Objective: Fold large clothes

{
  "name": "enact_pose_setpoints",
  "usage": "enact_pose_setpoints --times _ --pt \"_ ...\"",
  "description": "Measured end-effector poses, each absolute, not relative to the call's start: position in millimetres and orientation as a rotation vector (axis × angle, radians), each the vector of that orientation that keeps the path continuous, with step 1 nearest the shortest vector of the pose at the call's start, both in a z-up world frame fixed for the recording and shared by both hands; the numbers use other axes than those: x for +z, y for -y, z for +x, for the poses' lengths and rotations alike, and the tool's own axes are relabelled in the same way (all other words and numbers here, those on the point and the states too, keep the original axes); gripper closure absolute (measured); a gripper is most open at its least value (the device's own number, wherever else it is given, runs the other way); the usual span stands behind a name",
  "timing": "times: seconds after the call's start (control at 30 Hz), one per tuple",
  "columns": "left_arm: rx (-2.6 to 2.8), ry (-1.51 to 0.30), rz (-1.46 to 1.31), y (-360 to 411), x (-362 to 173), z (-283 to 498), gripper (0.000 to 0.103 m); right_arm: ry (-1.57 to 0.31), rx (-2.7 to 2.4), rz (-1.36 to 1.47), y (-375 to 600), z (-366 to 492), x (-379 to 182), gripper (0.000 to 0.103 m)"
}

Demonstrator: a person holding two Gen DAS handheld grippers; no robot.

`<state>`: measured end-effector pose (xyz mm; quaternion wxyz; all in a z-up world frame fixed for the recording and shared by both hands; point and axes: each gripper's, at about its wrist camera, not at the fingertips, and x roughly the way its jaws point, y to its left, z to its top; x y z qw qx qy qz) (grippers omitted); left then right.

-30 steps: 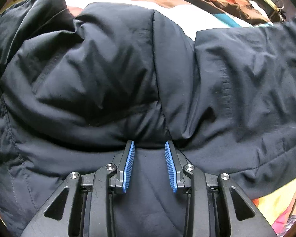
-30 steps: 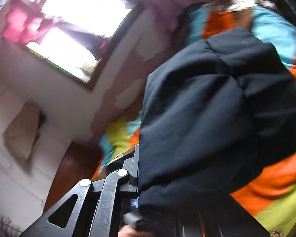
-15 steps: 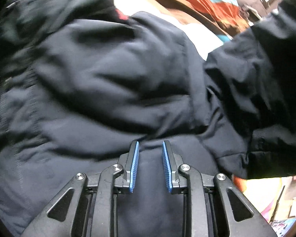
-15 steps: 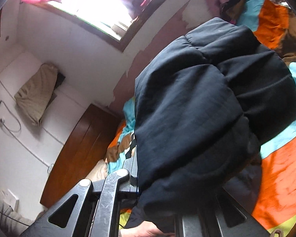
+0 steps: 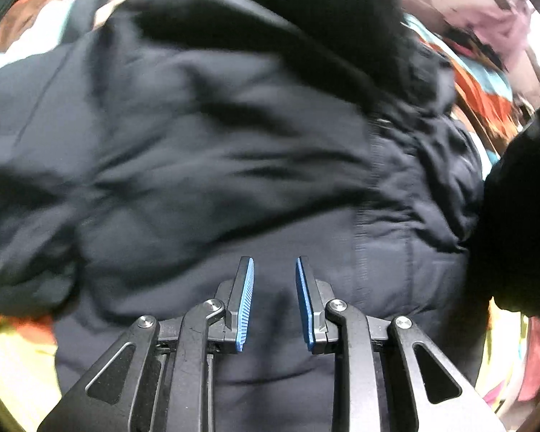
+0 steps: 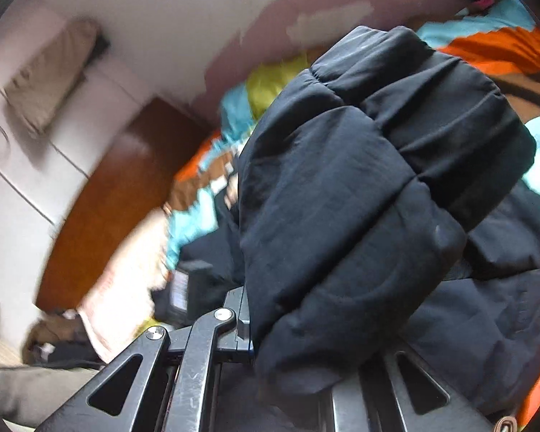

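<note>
A large dark navy padded jacket [image 5: 205, 151] fills the left wrist view, lying rumpled on a bright patterned bedspread [image 5: 482, 82]. My left gripper [image 5: 274, 270] hovers just over the jacket's near part, its blue-padded fingers [image 5: 246, 288] parted, nothing between them. In the right wrist view a thick padded part of the jacket [image 6: 360, 198] is bunched over my right gripper [image 6: 291, 327] and hangs from it, lifted above the bed. The right fingertips are hidden under the cloth.
The bedspread [image 6: 493, 46] has orange, teal, yellow and white patches. A brown wooden headboard [image 6: 118, 194] and a pink-white wall [image 6: 183, 32] stand behind the bed. A beige cloth [image 6: 46, 75] hangs on the wall.
The right gripper has swung the held jacket part down and across toward the bed. The left gripper view has shifted over the jacket, its fingers a little closer together than a second ago.
</note>
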<state>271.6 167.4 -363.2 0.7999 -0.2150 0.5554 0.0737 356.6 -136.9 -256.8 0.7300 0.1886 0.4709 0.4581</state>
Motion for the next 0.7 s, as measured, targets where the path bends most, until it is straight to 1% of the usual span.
enact_pose_setpoints --times 0.03,0.07,0.13,0.17,0.2,0.27,0.33,0.4,0.53,0.7 --pt "0.163 -1.19 -0.471 -173.6 -362.3 266.8 0.082 -1.057 0.991 0.358 119.3 352.6 -268.0 0.092" --pt "0.168 -1.19 -0.485 -182.3 -362.2 259.3 0.082 -1.072 0.987 0.319 105.7 348.9 -276.6 0.09" --pt "0.176 -1.191 -0.508 -188.7 -360.6 251.8 0.082 -1.106 0.962 0.226 80.2 341.1 -292.9 0.09" --pt "0.18 -1.19 -0.524 -195.1 -360.5 245.8 0.082 -1.125 0.943 0.178 69.5 337.0 -301.1 0.088" --pt "0.183 -1.189 -0.532 -197.6 -361.3 244.5 0.082 -1.149 0.935 0.148 62.5 334.9 -310.9 0.081" --pt "0.191 -1.19 -0.562 -209.5 -361.5 236.7 0.082 -1.196 0.941 0.091 41.5 329.0 -320.0 0.072" --pt "0.195 -1.188 -0.582 -215.1 -361.6 233.8 0.082 -1.213 0.967 0.018 29.0 319.3 -325.0 0.067" --pt "0.189 -1.184 -0.6 -220.1 -360.5 231.6 0.082 -1.218 1.004 -0.011 28.8 314.6 -322.6 0.053" --pt "0.14 -1.167 -0.657 -230.0 -353.7 226.4 0.082 -1.213 1.086 -0.047 37.8 295.6 -312.9 0.05" --pt "0.003 -1.116 -0.809 -250.0 -342.1 210.3 0.082 -1.235 1.088 -0.011 71.1 279.8 -310.8 0.046"
